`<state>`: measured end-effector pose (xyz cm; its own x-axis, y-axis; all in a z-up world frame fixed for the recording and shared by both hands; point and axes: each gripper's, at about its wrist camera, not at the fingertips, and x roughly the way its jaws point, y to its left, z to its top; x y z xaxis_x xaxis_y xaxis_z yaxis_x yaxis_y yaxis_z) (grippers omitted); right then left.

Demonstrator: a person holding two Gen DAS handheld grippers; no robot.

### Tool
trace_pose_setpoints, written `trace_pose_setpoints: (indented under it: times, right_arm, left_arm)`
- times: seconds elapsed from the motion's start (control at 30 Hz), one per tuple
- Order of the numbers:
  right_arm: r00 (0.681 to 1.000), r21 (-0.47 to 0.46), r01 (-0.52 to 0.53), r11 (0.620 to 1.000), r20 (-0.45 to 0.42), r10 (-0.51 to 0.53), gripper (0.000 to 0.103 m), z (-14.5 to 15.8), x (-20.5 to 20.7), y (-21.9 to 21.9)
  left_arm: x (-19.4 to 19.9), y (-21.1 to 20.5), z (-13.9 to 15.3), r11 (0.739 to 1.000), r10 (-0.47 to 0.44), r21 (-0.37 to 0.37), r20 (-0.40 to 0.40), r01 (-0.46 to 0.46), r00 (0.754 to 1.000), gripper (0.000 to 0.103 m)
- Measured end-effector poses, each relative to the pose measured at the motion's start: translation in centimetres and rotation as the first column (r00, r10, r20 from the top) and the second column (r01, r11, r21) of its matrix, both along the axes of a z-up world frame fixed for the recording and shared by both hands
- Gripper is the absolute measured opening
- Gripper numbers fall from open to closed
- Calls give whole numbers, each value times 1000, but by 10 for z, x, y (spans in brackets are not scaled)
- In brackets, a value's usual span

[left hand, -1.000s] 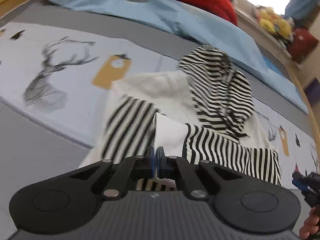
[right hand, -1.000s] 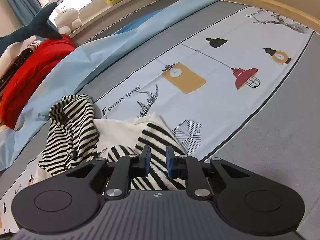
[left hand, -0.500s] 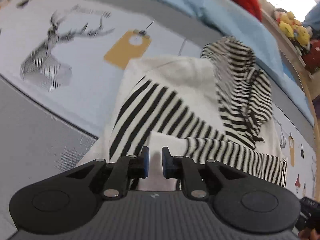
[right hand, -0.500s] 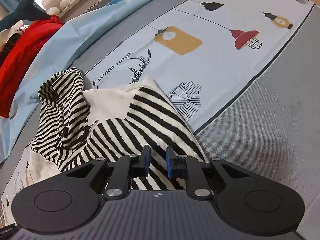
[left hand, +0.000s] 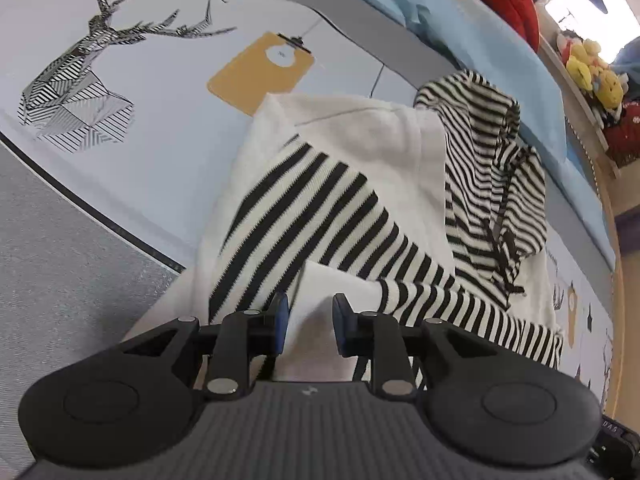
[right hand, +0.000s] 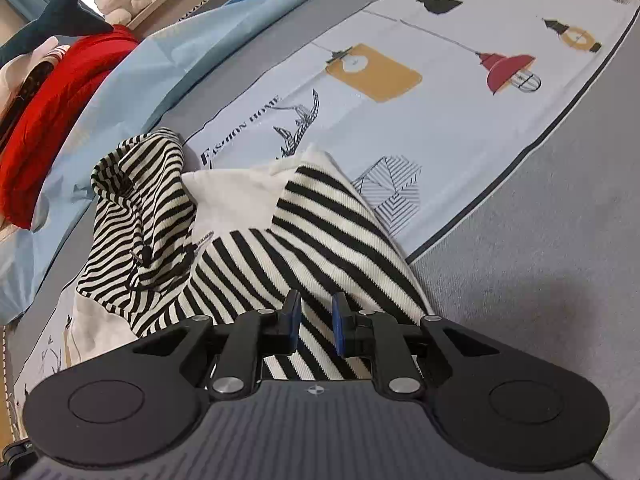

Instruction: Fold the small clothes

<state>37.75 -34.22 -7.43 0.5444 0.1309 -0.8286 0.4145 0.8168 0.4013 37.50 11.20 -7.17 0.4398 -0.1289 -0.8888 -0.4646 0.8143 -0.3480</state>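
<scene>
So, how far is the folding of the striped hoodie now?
Both striped sleeves already lie crossed over the white body of the hoodie on the bed cover. The left gripper has just been opening, nothing pinched; the right gripper hovers open over a sleeve. The striped hood is bunched, and the body is not yet folded.
</scene>
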Motion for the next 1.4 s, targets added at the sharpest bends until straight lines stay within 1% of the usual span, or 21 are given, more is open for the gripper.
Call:
trace_pose_setpoints:
  times: [0.13, 0.3, 0.33, 0.37, 0.4, 0.5, 0.6, 0.7, 0.8, 0.93, 1.0, 1.03, 1.1, 1.13, 1.17, 1.2, 1.23, 1.27, 1.3, 1.37, 1.4]
  right_arm:
    - [1000, 3, 0, 1000, -5, 0, 20, -1, 0, 0]
    - [1000, 1, 2, 1000, -5, -2, 20, -2, 1, 1]
    - [1000, 1, 0, 1000, -7, 0, 20, -2, 1, 1]
    - [1000, 2, -1, 1000, -8, 1, 20, -2, 1, 1]
    - [1000, 2, -1, 1000, -8, 1, 20, -2, 1, 2]
    - [1000, -1, -2, 1000, -8, 2, 20, -3, 1, 2]
    - [1000, -2, -2, 1000, -8, 2, 20, -3, 1, 2]
    - [1000, -3, -3, 1000, -7, 3, 20, -4, 1, 2]
    - [1000, -3, -3, 1000, -10, 3, 20, -4, 1, 1]
    - [1000, 1, -2, 1000, -20, 2, 20, -8, 1, -2]
    - [1000, -5, 1, 1000, -30, -2, 20, -10, 1, -4]
    - [999, -7, 5, 1000, -38, -6, 20, -11, 2, -5]
    - [999, -13, 19, 1000, -50, -19, 20, -13, 1, -7]
    - [998, -18, 23, 1000, -52, -24, 20, -13, 1, -8]
    - [998, -23, 23, 999, -54, -24, 20, -13, 2, -8]
    - [998, -24, 21, 999, -55, -22, 20, -13, 2, -8]
    - [998, -26, 18, 1000, -56, -19, 20, -13, 2, -7]
    - [998, -28, 13, 1000, -58, -15, 20, -14, 2, -7]
    - [998, -29, 10, 1000, -61, -12, 20, -15, 2, -7]
    - [997, -25, 10, 1000, -72, -11, 20, -17, 2, -7]
    - [997, -23, 11, 1000, -77, -13, 20, -18, 2, -7]
  left_arm:
    - [0, -3, -3, 1000, -5, 22, -25, 6, 1000, 29]
    - [0, -5, -2, 999, -18, 34, -20, 19, 1000, 28]
    - [0, -6, -1, 999, -26, 35, -16, 26, 1000, 18]
    - [0, -7, 0, 999, -34, 39, -10, 34, 999, 10]
    - [0, -8, 2, 998, -42, 48, 0, 42, 999, 6]
    - [0, -13, 13, 995, -61, 79, 39, 58, 997, 5]
    - [-2, -15, 27, 995, -63, 81, 84, 56, 994, 5]
    - [-6, -15, 43, 995, -24, 100, 122, 12, 992, 5]
    - [-14, -13, 51, 991, 48, 120, 104, -60, 993, 5]
    - [-13, -9, 40, 994, 59, 95, 28, -61, 998, 6]
    - [-12, -7, 42, 984, 71, 163, 28, -74, 997, 6]
    - [-12, -8, 48, 977, 67, 198, 53, -76, 996, 9]
    - [-12, -11, 55, 973, 37, 224, 88, -56, 995, 10]
    - [-12, -14, 56, 975, 15, 219, 97, -36, 995, 10]
    - [-10, -17, 55, 980, -19, 197, 95, 0, 995, 10]
    - [-8, -21, 50, 987, -51, 154, 82, 38, 995, 10]
    - [-7, -22, 43, 993, -62, 104, 63, 55, 996, 13]
    - [-6, -22, 33, 997, -62, 53, 29, 61, 998, 14]
    - [-4, -22, 23, 998, -61, 19, -16, 62, 998, 14]
    - [-4, -19, 4, 999, -42, -4, -96, 42, 994, 14]
    - [-4, -17, 1, 999, -33, -4, -111, 33, 993, 14]
